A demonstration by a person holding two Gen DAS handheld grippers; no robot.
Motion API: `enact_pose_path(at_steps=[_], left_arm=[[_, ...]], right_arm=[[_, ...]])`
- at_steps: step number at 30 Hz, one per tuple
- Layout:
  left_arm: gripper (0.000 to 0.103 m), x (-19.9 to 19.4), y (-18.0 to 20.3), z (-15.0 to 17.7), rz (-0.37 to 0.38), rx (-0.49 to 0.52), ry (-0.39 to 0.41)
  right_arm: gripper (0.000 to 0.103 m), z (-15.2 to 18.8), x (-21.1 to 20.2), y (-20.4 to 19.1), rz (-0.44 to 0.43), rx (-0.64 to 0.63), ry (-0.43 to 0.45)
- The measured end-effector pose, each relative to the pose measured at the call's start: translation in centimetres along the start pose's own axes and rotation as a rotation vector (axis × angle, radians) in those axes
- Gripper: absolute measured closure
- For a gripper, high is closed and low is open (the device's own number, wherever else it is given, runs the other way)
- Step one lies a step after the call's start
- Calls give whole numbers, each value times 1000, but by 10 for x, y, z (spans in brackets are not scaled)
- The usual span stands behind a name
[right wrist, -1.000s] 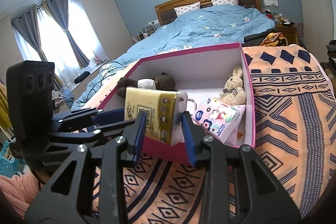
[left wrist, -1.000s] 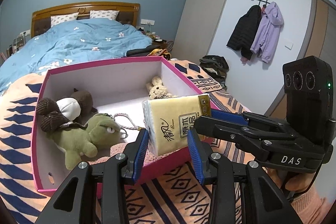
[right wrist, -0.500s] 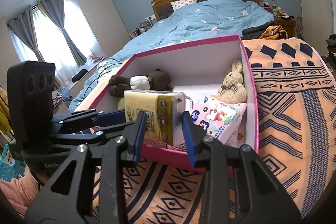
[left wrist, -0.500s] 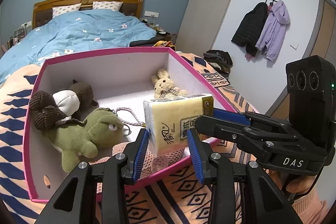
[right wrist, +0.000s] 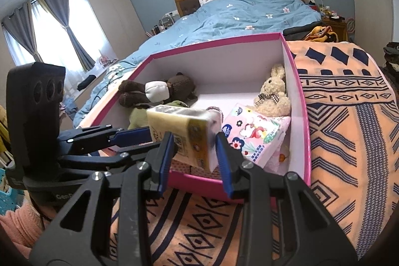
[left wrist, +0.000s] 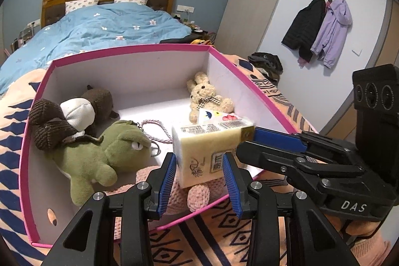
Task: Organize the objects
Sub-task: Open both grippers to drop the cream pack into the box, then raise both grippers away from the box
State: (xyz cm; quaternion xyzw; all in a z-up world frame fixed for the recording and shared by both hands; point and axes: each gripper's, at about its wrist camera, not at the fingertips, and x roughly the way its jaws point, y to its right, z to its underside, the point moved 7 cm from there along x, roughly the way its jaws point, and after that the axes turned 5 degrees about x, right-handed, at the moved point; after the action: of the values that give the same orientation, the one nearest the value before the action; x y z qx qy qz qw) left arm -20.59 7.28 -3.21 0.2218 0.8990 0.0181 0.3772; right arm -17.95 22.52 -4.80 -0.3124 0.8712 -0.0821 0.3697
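While both grippers flank it, the yellow tissue pack (left wrist: 210,148) tilts above the pink box (left wrist: 129,51).
Left gripper (left wrist: 199,181) and right gripper (right wrist: 194,161) each stand apart around its ends; grip unclear.

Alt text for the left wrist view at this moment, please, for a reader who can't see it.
Both grippers, left and right, grip a yellow plastic-wrapped tissue pack above the near end of an open pink-rimmed white cardboard box on a patterned orange blanket. Inside lie a green plush dinosaur, a brown plush toy and a beige plush rabbit.
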Motion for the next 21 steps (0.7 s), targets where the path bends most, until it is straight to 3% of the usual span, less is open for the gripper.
enact_pose_path(at_steps=[5,12,21], left_arm=[[50,-3,-3,0,-37,2,18],[18,-26,-9,3,-95,4,91],[9,-70,8,22,-145,48,194]], right_arm=[[65,1,0,1,34,-8,5],[46,6,-18,-2,49,-26,52],[27,29,-54,-20,26,-68,130]])
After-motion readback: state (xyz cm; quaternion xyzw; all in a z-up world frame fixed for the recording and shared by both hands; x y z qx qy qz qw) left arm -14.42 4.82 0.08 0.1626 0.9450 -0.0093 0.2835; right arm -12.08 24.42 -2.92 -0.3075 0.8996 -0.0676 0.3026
